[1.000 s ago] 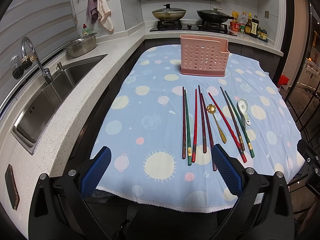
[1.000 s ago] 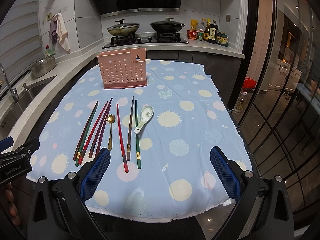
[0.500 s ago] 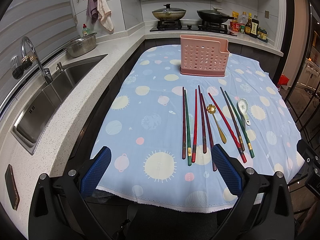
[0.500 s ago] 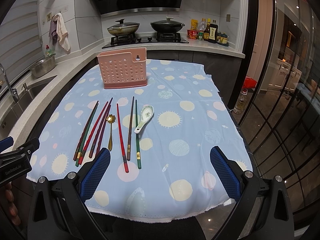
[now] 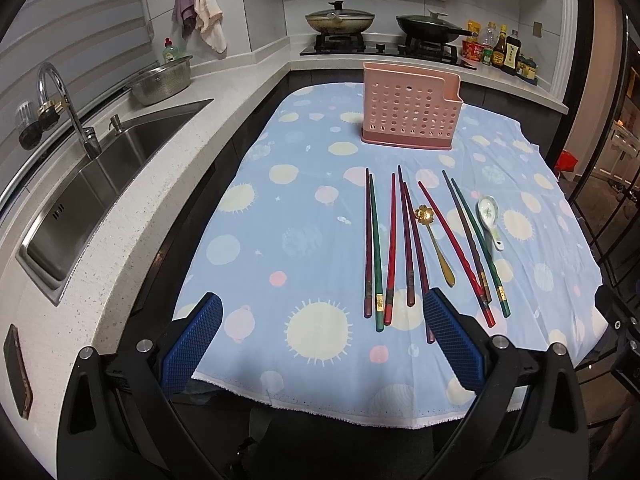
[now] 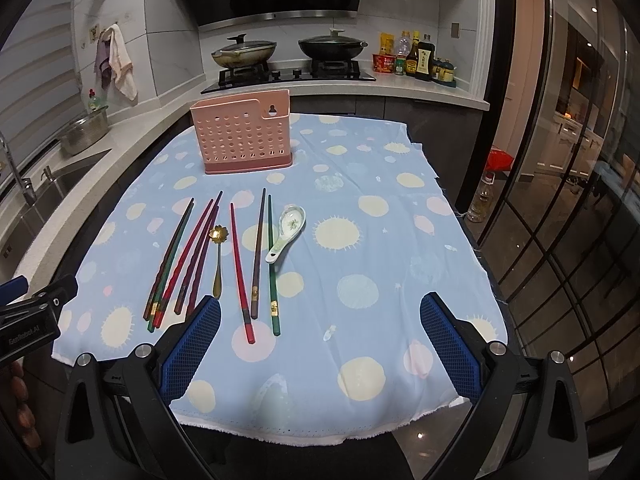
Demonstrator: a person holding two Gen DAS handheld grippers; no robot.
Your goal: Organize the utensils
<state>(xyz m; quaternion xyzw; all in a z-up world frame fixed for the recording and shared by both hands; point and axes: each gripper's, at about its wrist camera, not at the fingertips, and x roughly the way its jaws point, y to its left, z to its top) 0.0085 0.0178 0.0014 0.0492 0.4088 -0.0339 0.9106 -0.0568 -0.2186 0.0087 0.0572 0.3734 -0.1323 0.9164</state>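
Observation:
Several red, green and dark chopsticks [image 5: 390,248] [image 6: 238,260] lie side by side on the blue dotted tablecloth [image 5: 312,208] [image 6: 380,240]. A gold flower-shaped spoon [image 5: 434,240] [image 6: 218,256] and a white ceramic spoon [image 5: 490,220] [image 6: 286,232] lie among them. A pink perforated utensil holder [image 5: 410,112] [image 6: 242,138] stands upright at the far end. My left gripper [image 5: 320,340] is open and empty near the table's front edge, left of the chopstick handles. My right gripper [image 6: 320,340] is open and empty at the front edge, right of the chopsticks.
A steel sink [image 5: 92,184] with a tap [image 5: 60,96] and a metal bowl [image 5: 162,82] sit in the counter on the left. A stove with two pans [image 5: 340,20] and sauce bottles [image 5: 504,50] stand behind. A glass partition [image 6: 580,200] is on the right.

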